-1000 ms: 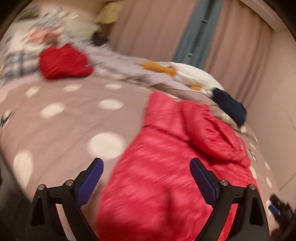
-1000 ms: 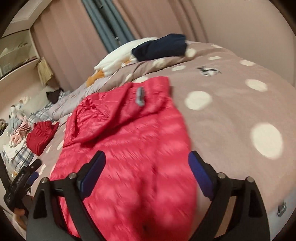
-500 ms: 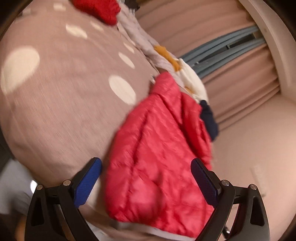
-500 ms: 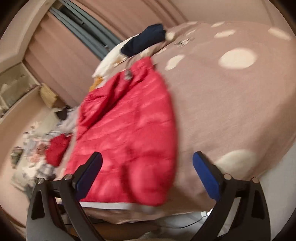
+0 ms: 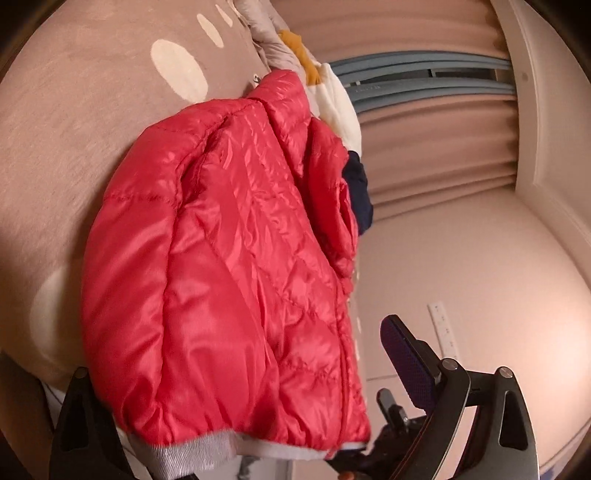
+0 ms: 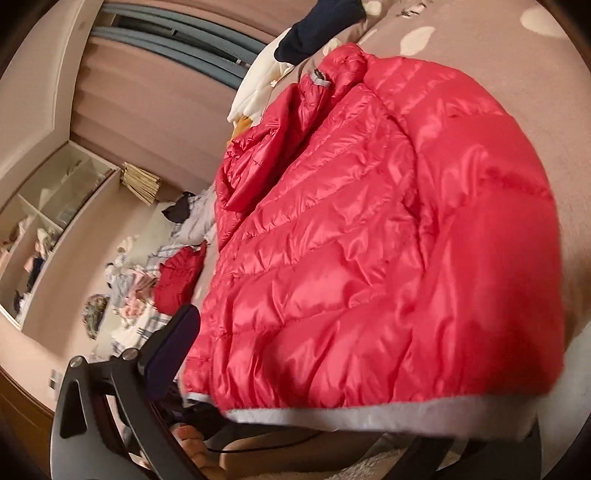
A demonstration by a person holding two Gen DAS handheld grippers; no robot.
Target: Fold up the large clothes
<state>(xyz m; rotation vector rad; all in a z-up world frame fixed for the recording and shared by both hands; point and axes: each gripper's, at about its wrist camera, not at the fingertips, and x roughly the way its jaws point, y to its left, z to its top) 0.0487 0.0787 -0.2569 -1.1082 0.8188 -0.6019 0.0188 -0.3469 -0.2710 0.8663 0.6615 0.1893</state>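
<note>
A red quilted puffer jacket (image 5: pixel 229 258) (image 6: pixel 369 240) lies spread on the dotted pink-brown bedcover (image 5: pixel 55 166), its grey hem (image 5: pixel 192 454) (image 6: pixel 351 413) at the bed's near edge. My left gripper (image 5: pixel 291 328) is at the hem, jaws wide and closing slightly. Its blue right pad (image 5: pixel 406 354) stands free beside the jacket, and the hem covers the other finger. My right gripper (image 6: pixel 295 317) is at the hem too, jaws opening. Its left pad (image 6: pixel 173 343) is clear of the cloth and its right finger is hidden under the jacket. I see no pad pressing the fabric.
Beyond the jacket lie a navy garment (image 5: pixel 360 192) (image 6: pixel 314 33) and a white and orange cushion (image 5: pixel 340 107). A folded red garment (image 6: pixel 177 277) and a heap of clothes (image 6: pixel 125 295) lie further along the bed. Curtains (image 5: pixel 443 147), open shelves (image 6: pixel 48 206) and a wall (image 5: pixel 480 295) surround it.
Both grippers have sunk and rolled down to the bed's near edge. The jacket's hem now fills the foreground and covers one finger of each. The right jaws have widened.
</note>
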